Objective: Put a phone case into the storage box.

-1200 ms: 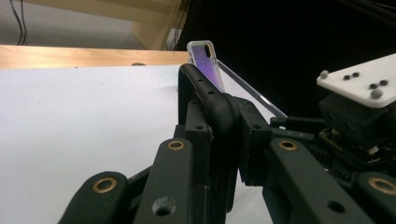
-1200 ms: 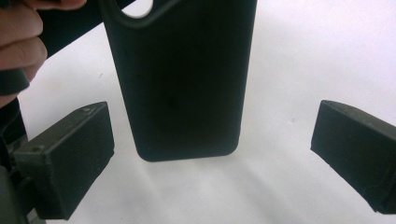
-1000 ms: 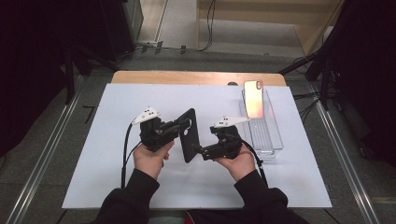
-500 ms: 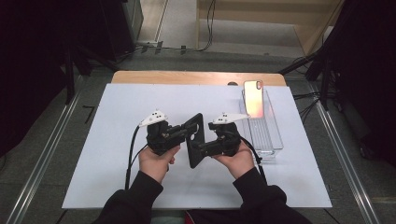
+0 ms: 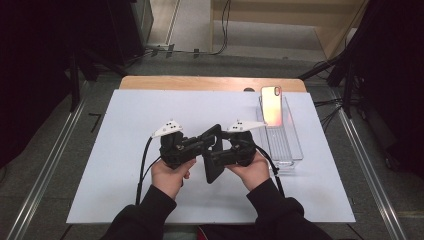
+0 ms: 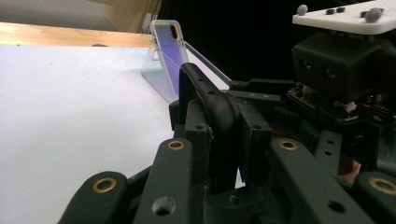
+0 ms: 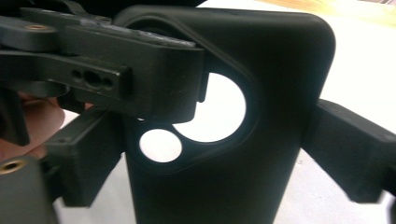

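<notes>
From my station I find a black phone case [image 5: 214, 154] held up off the white table sheet [image 5: 100, 150] between the two grippers, near the middle of the table's near edge. The case is a matte, soft-looking shell with rounded corners and a raised lip; in the right gripper view its back [image 7: 261, 116] faces me, pierced by one large round opening and a smaller round one inside a rounded recess. The left gripper [image 5: 200, 145] has its jaws pressed tight on the case's edge: in the left gripper view the thin curved rim [image 6: 212, 100] sits pinched between the two black pads (the grip looks firm, with no gap visible). The right gripper [image 5: 217, 157] straddles the case across its width, one blocky pad at either side of the shell [image 7: 355, 154]; its jaws have just been closing with the case between them, and I cannot tell whether both pads already press on it. Both grippers are black, angular bodies with brass-ringed pivots, each topped by a pale three-cornered plate [image 5: 167, 128]. Toward the table's far right corner stands a clear, ribbed plastic tray [image 5: 287, 150], long and rectangular, and a phone [image 5: 271, 105] with a glossy, iridescent back in a transparent case leans upright against the tray's far end. The table's far edge shows a bare strip of light wood [image 5: 200, 82].
</notes>
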`<state>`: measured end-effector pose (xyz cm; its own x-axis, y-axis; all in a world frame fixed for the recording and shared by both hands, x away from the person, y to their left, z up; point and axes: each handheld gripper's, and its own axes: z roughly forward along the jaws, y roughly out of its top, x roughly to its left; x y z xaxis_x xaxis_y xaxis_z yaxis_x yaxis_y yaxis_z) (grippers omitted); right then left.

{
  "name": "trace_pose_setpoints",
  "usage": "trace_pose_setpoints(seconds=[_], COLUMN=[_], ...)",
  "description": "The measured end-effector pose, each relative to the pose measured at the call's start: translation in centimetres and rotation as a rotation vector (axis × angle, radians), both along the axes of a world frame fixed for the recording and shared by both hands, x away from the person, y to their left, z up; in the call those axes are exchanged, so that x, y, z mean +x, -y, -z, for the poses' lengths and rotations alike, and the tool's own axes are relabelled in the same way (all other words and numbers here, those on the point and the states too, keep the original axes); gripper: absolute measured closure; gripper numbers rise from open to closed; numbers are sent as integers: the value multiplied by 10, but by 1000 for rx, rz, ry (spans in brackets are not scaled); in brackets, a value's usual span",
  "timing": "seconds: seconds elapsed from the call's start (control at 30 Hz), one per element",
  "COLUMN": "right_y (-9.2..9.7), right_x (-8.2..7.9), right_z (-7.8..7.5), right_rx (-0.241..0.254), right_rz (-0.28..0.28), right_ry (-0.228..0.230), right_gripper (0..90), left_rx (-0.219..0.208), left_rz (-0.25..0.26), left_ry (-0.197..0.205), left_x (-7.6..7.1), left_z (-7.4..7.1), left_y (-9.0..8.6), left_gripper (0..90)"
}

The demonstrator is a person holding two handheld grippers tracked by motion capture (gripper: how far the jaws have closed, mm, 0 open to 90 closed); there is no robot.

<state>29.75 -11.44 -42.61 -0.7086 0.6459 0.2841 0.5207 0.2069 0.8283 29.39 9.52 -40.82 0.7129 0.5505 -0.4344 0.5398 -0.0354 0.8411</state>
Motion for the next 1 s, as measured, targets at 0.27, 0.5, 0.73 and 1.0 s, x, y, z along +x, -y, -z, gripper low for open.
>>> trace_pose_setpoints(seconds=[0.27,0.5,0.73,1.0], right_y=[0,8,16,24], right_x=[-2,4,8,11], right_z=[-3,2,3,1], right_rx=[-33,-47,-57,-60], right_rz=[27,56,80,94], right_ry=[27,6,2,-3], right_gripper=[116,117,117,117], left_rx=[-15,-35,-32,14], left_rz=[-7,-15,9,41], left_ry=[-1,-35,-86,-160], left_x=[1,2,2,5], left_z=[-3,-9,-11,-9], left_y=[-3,-9,-15,-25], left_gripper=[715,615,537,462])
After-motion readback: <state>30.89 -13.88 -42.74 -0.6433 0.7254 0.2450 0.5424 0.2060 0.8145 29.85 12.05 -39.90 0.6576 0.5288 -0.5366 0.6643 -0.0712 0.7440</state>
